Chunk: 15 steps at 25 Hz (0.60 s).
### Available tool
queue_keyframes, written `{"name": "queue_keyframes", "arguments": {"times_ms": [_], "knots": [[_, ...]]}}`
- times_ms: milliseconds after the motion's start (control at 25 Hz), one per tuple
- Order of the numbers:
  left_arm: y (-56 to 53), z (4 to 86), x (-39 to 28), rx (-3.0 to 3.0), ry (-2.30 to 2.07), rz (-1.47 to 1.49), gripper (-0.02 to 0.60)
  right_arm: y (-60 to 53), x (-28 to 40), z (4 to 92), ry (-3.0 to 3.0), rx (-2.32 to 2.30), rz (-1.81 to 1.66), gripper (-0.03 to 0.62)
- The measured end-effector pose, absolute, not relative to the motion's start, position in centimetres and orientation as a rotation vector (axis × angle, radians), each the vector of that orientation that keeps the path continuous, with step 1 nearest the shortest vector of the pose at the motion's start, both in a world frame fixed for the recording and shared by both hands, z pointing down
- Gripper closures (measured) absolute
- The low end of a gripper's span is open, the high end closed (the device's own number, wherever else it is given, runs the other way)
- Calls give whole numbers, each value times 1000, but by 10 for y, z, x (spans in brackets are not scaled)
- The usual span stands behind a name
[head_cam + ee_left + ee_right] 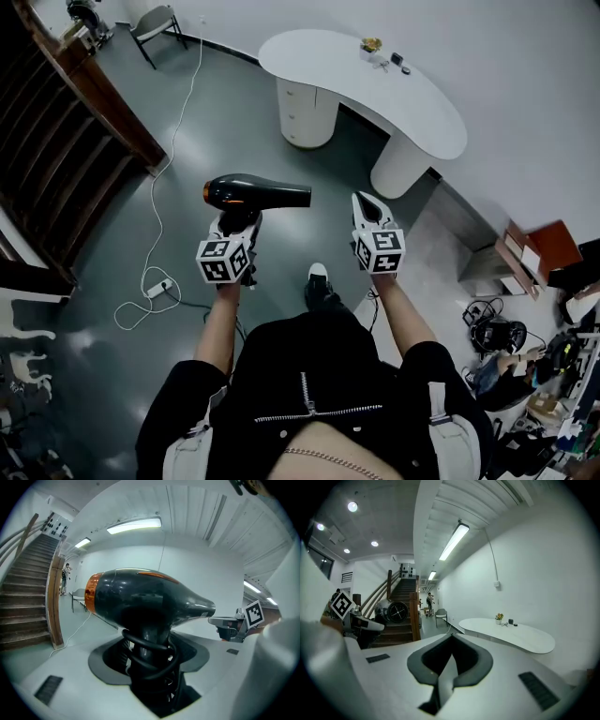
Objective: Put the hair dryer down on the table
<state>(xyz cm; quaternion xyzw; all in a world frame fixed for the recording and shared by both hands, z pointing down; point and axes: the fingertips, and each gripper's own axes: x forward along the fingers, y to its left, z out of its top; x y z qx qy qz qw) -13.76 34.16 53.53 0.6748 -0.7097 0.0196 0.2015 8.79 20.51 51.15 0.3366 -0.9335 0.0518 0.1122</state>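
Gripping the hair dryer (255,193) by its handle, the left tongs (236,225) needed a level, gentle descent onto the far bench (417,105), right tongs (367,204) closed together, empty

bare studio-like hall: wooden staircase (401,604), curved white table (375,89), grey floor (216,141)

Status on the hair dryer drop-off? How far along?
Done: the hair dryer is picked up, its handle clamped in the left gripper. In hand: it is held over the floor, short of the white table. Left: reach the table, set it down, release. The right gripper is shut and empty.
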Motion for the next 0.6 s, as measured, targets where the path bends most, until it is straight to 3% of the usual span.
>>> {"name": "queue_keyframes", "arguments": {"times_ms": [600], "knots": [[158,506,-172,1833,-2057,2,313,8,43,486,-2802,911,156,589]]}}
